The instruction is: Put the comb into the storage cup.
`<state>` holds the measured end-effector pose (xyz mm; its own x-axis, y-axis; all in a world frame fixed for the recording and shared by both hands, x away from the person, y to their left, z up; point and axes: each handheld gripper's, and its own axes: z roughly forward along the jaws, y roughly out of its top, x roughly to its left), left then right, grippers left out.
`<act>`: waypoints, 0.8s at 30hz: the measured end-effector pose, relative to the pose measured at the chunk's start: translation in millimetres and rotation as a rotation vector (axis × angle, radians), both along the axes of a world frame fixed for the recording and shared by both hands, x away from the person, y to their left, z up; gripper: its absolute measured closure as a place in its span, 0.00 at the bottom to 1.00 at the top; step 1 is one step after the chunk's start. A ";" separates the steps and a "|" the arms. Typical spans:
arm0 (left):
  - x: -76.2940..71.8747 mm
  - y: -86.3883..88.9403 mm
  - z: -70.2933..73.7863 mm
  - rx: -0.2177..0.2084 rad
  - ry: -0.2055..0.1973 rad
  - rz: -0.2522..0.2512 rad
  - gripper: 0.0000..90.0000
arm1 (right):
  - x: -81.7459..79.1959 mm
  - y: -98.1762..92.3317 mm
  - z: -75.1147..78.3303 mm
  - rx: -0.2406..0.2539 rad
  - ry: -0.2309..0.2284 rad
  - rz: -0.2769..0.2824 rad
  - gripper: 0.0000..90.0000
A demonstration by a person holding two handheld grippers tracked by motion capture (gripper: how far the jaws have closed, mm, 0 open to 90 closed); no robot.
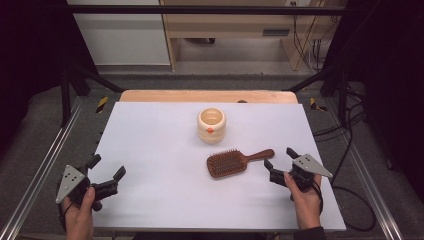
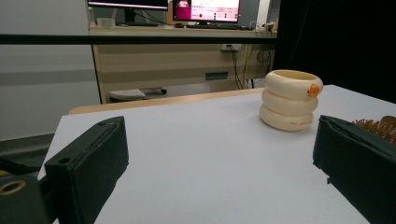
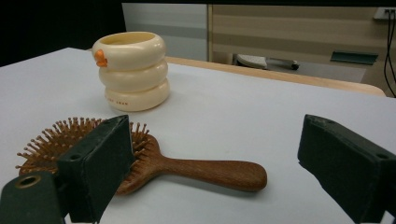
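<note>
Wooden hairbrush [image 1: 235, 161] lies bristles-up on the white surface [image 1: 160, 200], its handle pointing toward my right gripper [image 1: 281, 166], whose jaws stand apart, grasping nothing, the handle's end just ahead of them. My left gripper [image 1: 106, 176] rests at the surface's near left corner, released as well, well apart from the brush. Behind the brush stands a cream ringed cup [image 1: 211, 125], seemingly empty, with an orange mark.

Hairbrush [image 2: 380, 127] mostly behind a jaw in the left gripper view; cup's [image 2: 289, 99] small lettering illegible.
</note>
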<state>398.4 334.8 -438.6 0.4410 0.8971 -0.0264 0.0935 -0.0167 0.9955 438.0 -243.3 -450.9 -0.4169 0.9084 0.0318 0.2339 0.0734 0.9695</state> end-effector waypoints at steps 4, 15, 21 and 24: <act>-0.6 -1.1 0.3 0.004 -0.003 -0.002 0.04 | 0.7 -0.3 -0.4 0.018 0.019 0.003 0.10; -0.1 -2.7 0.1 0.004 0.003 -0.004 0.04 | 3.1 -0.7 -1.4 0.041 0.062 0.010 0.09; 2.3 -4.4 -0.7 0.006 0.009 -0.008 0.04 | 5.6 0.8 -2.8 0.034 0.082 0.006 0.08; 1.5 -4.4 -0.4 0.007 0.008 -0.007 0.04 | 6.8 2.4 -2.9 0.031 0.101 -0.004 0.08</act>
<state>399.9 330.4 -439.0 0.4469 0.8943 -0.0239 0.1015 -0.0242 0.9945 444.8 -241.0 -453.9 -0.4069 0.9079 0.1012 0.3305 0.0430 0.9428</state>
